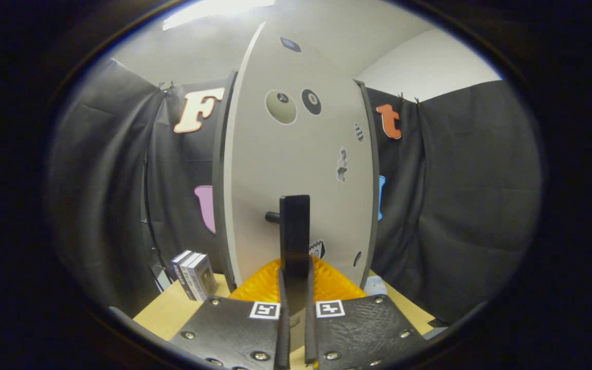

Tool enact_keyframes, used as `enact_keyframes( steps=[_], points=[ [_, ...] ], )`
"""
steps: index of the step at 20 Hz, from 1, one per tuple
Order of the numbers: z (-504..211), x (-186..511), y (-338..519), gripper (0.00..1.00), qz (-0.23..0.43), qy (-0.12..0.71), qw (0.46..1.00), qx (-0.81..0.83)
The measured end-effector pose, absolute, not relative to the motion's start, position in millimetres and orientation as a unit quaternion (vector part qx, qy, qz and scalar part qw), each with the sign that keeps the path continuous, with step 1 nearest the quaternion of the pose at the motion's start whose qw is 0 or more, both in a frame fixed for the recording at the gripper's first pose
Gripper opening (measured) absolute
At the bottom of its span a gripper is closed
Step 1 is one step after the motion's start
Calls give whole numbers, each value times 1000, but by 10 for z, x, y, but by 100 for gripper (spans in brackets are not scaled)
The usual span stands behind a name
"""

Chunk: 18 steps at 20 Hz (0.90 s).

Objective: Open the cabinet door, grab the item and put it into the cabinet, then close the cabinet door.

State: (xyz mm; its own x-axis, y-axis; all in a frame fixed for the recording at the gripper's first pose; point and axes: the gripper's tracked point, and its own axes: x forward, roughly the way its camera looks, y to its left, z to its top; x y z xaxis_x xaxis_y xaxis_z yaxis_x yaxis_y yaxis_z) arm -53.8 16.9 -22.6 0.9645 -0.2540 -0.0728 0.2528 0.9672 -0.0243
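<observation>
The pale cabinet door (296, 169), dotted with small stickers, stands upright right in front of me. Its dark vertical bar handle (294, 226) juts out on a short peg low on the door. My gripper (294, 275) is shut on the lower end of that handle, one finger pressing each side. The door's pale left edge shows against the dark cabinet side (218, 195); I cannot tell how far it is ajar. A small grey-and-white box (193, 275), the item, stands on the wooden table (172, 313) left of the cabinet's foot.
Black cloth walls close in left, right and behind the cabinet. A pale bluish thing (376, 285) lies by the cabinet's right foot. A thin dark cable (148, 216) hangs down the left wall near the box.
</observation>
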Motion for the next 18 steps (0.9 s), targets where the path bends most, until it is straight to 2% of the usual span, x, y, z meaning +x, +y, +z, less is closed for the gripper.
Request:
enact_keyframes(
  steps=[18],
  points=[
    [-175, -1121, -604, 10, -184, 48, 982, 2]
  ],
)
